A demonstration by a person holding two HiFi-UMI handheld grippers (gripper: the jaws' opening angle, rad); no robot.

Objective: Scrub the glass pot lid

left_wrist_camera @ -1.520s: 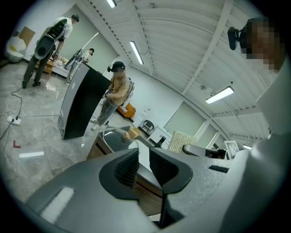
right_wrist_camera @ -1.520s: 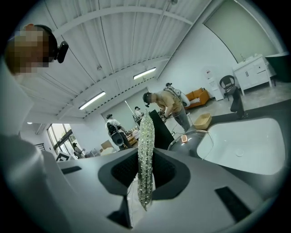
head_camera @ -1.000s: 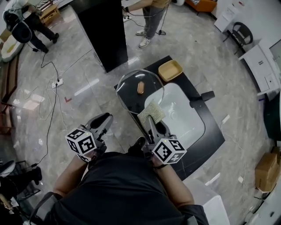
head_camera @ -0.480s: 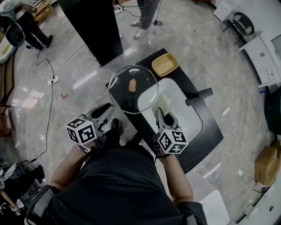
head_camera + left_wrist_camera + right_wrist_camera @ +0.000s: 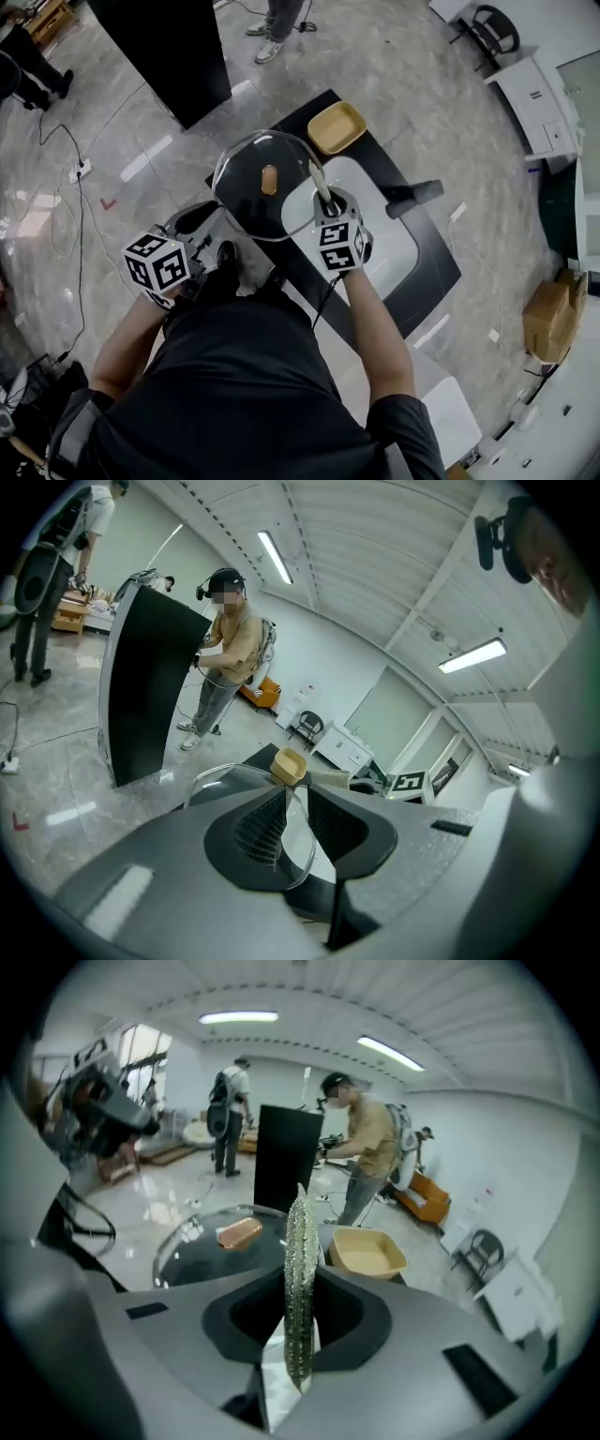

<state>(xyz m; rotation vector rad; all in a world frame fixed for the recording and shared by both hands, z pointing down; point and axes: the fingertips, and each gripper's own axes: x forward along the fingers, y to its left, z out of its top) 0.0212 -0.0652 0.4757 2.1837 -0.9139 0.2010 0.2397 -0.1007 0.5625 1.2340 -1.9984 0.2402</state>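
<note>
Left claw (image 5: 294, 831) clamping glass lid (image 5: 240, 190), right claw (image 5: 298, 1322) pinching scrub pad (image 5: 300, 1255), black counter (image 5: 433, 272), marble floor (image 5: 394, 56)

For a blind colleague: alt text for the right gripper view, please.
The right tool is shut on a greenish scrubbing cloth, seen edge-on. The glass pot lid with its tan knob shows left of it, a tan tray right.

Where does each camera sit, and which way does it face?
Head view: on the person's head, facing steeply down at the glass lid and the sink; arms and torso show.
Left gripper view: rides the left gripper, facing along its fingers, shut on the lid's rim.
Right gripper view: rides the right gripper, fingers shut on the scrub pad.
Both gripper views show the lid.
</note>
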